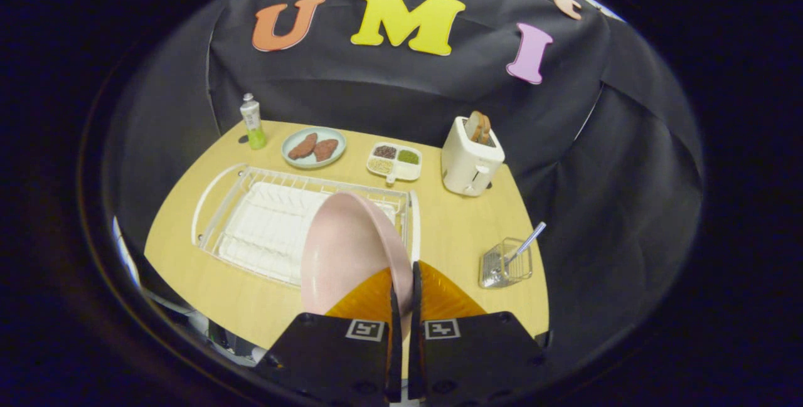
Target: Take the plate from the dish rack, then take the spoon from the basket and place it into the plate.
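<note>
A pale pink plate [348, 250] stands on edge between my fingers, its rim pinched by both of them. My gripper [405, 275] is shut on that rim, holding the plate above the near right corner of the white wire dish rack [251, 219]. To the right of my fingers, a small clear wire basket [505, 266] stands on the wooden table [458, 231]. A spoon [526, 244] leans in it with its handle sticking up and to the right.
Behind the rack are a green bottle [252, 121], a blue plate with two brown patties [313, 147], a divided white dish of grains [394, 161] and a white toaster with bread [470, 156]. Bare table lies between the rack and the basket.
</note>
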The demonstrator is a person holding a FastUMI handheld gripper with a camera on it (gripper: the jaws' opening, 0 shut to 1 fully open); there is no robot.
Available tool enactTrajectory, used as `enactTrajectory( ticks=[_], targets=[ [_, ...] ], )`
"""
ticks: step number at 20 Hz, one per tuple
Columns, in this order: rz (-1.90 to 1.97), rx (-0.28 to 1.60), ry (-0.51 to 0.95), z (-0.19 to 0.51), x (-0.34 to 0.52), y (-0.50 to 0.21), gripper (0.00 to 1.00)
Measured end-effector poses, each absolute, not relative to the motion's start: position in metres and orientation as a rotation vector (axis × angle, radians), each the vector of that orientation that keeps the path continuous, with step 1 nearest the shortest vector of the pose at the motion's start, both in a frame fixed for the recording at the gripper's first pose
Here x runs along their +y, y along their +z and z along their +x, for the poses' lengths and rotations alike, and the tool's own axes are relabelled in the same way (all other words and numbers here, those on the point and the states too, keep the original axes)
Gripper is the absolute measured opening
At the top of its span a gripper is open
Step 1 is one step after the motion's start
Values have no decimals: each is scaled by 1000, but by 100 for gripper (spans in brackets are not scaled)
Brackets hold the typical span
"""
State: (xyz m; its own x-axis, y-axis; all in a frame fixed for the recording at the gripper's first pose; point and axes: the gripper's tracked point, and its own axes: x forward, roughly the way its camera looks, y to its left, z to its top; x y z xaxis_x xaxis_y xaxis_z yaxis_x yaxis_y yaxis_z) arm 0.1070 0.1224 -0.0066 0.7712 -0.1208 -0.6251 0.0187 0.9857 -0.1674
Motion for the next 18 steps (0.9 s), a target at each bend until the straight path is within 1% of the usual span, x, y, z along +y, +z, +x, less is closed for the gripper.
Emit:
enactTrajectory(
  ticks=[3,7,11,14,18],
  targets=[
    [-62,684,0,76,128,-34,10],
    [-58,679,40,48,131,-81,10],
    [-26,723,62,42,131,-125,10],
    [-49,752,45,44,122,-150,10],
    [26,776,94,45,117,-171,10]
  ],
)
